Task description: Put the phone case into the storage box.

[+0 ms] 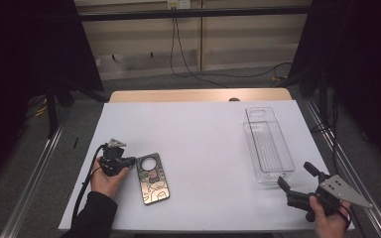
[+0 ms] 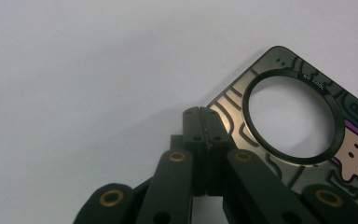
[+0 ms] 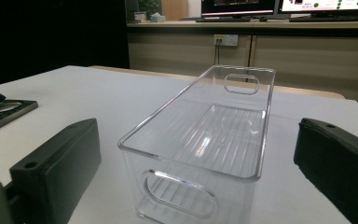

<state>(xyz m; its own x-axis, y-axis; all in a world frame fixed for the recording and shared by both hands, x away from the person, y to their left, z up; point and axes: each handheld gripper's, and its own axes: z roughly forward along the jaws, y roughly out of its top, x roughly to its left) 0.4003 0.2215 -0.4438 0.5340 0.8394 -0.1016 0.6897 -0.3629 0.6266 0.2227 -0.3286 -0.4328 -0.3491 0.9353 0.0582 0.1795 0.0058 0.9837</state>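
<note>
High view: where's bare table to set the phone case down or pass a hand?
Widest free patch: the white table between the phone case and the clear bin, running to the far edge. Tight spots: around the left gripper at the case, and near the right gripper by the bin.

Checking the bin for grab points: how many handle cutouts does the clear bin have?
2. One oval cutout is in the end wall of the clear bin nearest the right tool; the other cutout is in the far end wall.
</note>
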